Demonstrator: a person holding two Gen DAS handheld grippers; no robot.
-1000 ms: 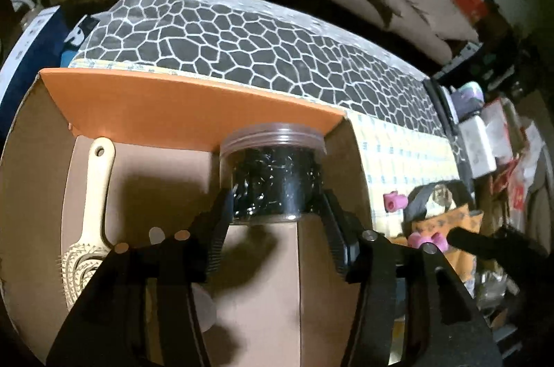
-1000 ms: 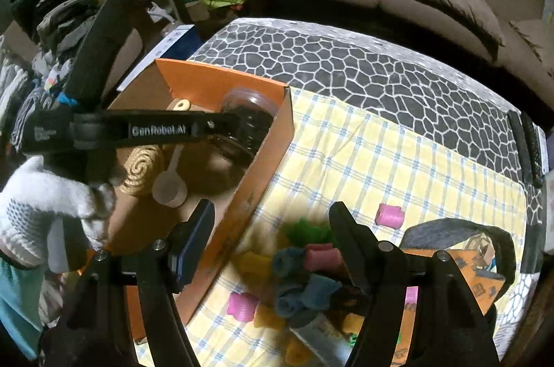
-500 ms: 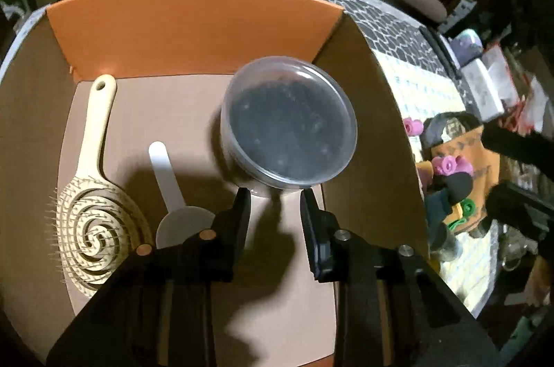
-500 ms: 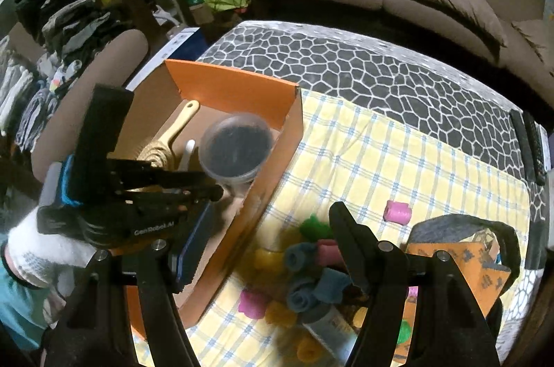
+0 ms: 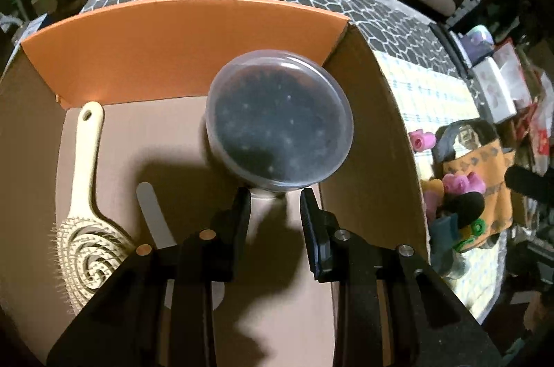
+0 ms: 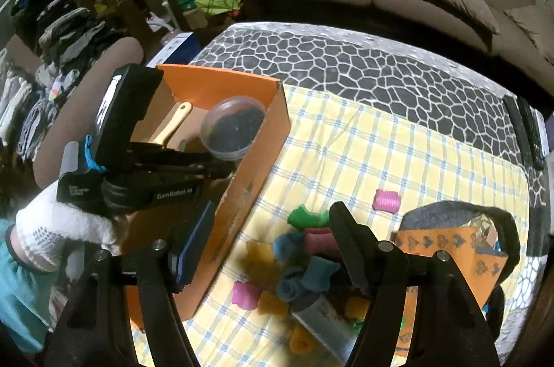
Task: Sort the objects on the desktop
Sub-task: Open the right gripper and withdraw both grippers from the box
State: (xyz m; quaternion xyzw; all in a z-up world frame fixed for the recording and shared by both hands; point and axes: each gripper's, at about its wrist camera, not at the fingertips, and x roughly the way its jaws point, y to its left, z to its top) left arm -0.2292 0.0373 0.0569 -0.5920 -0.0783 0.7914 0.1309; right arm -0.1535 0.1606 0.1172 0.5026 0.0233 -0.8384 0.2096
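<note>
Now the jar (image 5: 279, 121) stands upright in the box (image 5: 194, 44), near its far right corner, lid up, dark contents showing through the clear plastic. It seems to have been put there so that the tall thing sits by the wall and leaves the floor free for flat ones. Left of it lies the scoop (image 5: 152, 214), and further left the brush (image 5: 85, 221), handle toward the orange flap.

The left gripper (image 5: 275, 211) hangs just on the near side of the jar, pointing steeply down. Its jaws have just been closing and stand narrow, with nothing between them; the jar is too wide for that gap, so it is free. In the right wrist view the same gripper (image 6: 228, 169) reaches over the box in a gloved hand (image 6: 55, 228).

The right gripper (image 6: 273, 245) waits with jaws wide and empty above the heap of rollers (image 6: 304, 270) on the checked cloth (image 6: 381, 159), beside the box's outer wall. One pink roller (image 6: 386, 200) lies apart, near the patterned bag (image 6: 460, 252). My guess is that the right side is held ready over the next items while the left clears the box.
</note>
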